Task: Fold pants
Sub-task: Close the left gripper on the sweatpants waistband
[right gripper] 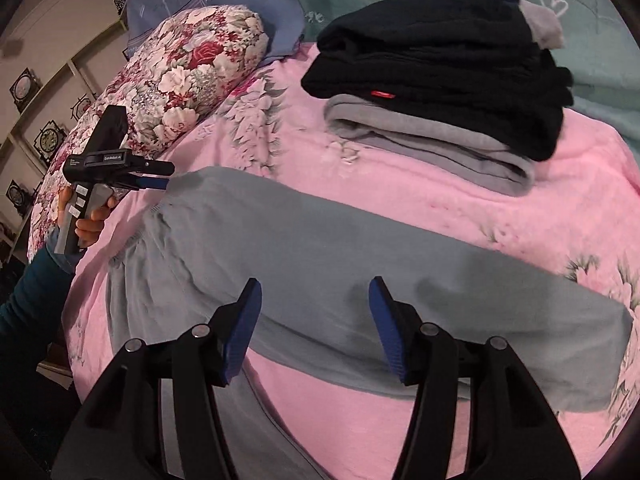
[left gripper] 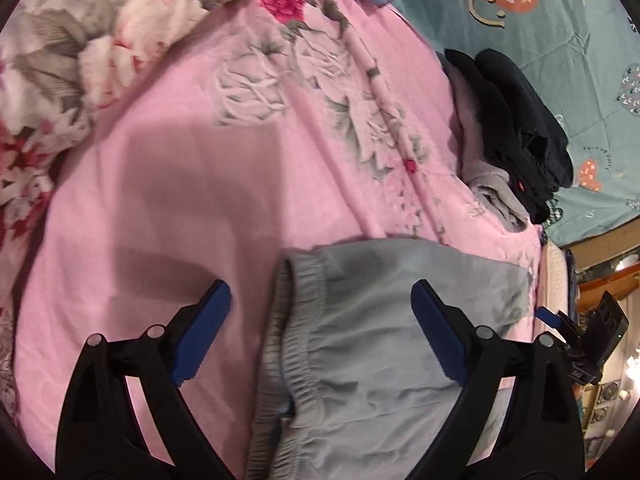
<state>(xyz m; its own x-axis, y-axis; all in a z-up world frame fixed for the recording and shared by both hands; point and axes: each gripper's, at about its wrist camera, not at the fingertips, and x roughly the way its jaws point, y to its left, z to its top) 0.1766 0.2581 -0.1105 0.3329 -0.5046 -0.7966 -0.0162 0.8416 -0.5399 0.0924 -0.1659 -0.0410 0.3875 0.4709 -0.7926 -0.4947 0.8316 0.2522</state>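
The grey pants (right gripper: 360,264) lie spread on the pink floral blanket (left gripper: 192,184) that covers the bed. In the right wrist view, one leg runs across just ahead of the right tool (right gripper: 316,320), from the elastic waistband (left gripper: 296,340) at its far left out to its right; a second leg drops away beneath the tool, toward the camera.

The right tool is released, its blue fingers (right gripper: 244,328) set apart above the leg and holding nothing. The left tool (left gripper: 320,328) is also released: its wide-spread fingers straddle the gathered waistband, one over bare blanket to the left and one over the grey cloth to the right, with no fabric pinched between them.

Ahead and to the right of the right tool sits a stack of folded clothes (right gripper: 440,80), black pieces on top of grey ones. A flowered pillow (right gripper: 188,64) lies ahead to its left, beyond the person's hand (right gripper: 90,220) gripping the left tool's handle.
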